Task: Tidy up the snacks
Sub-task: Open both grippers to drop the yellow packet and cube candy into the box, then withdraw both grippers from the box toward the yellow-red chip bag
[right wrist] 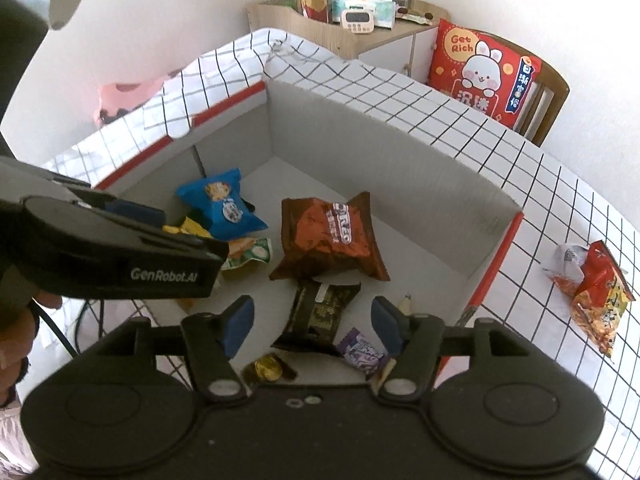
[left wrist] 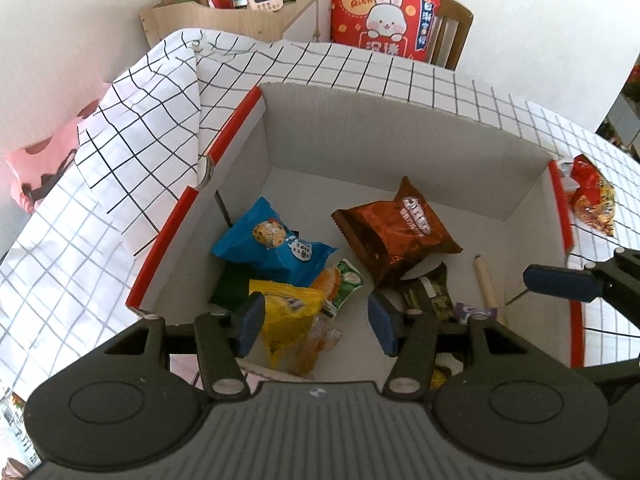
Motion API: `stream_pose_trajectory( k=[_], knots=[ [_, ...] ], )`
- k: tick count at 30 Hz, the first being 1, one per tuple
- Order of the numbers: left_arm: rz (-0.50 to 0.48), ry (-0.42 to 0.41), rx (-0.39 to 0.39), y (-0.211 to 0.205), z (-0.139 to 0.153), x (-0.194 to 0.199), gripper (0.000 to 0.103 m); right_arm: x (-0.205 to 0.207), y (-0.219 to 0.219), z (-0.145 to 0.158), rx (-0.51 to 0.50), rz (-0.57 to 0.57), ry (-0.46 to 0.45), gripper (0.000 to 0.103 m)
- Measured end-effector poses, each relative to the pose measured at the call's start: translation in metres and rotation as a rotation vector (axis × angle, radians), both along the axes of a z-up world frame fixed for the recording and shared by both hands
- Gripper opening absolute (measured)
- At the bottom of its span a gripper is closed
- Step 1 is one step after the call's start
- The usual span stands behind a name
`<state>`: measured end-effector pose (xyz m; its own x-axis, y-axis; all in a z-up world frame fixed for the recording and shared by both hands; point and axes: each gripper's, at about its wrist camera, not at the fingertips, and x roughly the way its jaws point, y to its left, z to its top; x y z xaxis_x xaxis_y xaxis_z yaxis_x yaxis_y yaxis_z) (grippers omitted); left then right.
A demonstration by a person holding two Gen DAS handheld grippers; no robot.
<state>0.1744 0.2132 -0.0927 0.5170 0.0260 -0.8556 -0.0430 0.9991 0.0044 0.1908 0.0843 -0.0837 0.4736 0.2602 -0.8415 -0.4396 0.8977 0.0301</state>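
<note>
both grippers hang over an open cardboard box with red-edged flaps, sitting on a worktop covered in a white grid-pattern cloth. left gripper has its fingers apart about halfway with nothing gripped; a yellow packet lies in the box below the gap, whether it touches the pads i cannot tell. right gripper fingers are also apart, a bit wider, empty, above a dark packet lying on the box floor. inside the box: blue cookie packet near the left wall, brown oreo bag in the middle, green-and-orange wrapper beside the yellow one, small purple candy, gold coin candy, and a pencil near the right wall. one red-and-orange snack bag is outside the box on the cloth, right of it. behind the worktop: a wooden shelf with bottles and a timer, and a red rabbit cushion on a chair.
</note>
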Motion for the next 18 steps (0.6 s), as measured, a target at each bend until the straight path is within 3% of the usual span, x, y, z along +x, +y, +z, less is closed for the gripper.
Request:
stream_pose_trajectory(
  k=[3, 7, 16, 18],
  knots=[
    [-0.004, -0.020, -0.012, -0.001, 0.007, -0.006, 0.056, -0.005, -0.004, 0.009, 0.026, -0.003, -0.016, 0.074],
    [-0.019, -0.041, -0.035, -0.003, 0.016, -0.015, 0.061, -0.013, -0.012, 0.021, 0.058, -0.003, -0.032, 0.078],
    [-0.044, -0.109, -0.062, -0.017, 0.037, -0.035, 0.062, -0.029, -0.045, 0.045, 0.124, -0.039, -0.073, 0.085],
    [-0.051, -0.136, -0.066, -0.023, 0.042, -0.040, 0.067, -0.034, -0.052, 0.050, 0.136, -0.045, -0.087, 0.089]
  ],
)
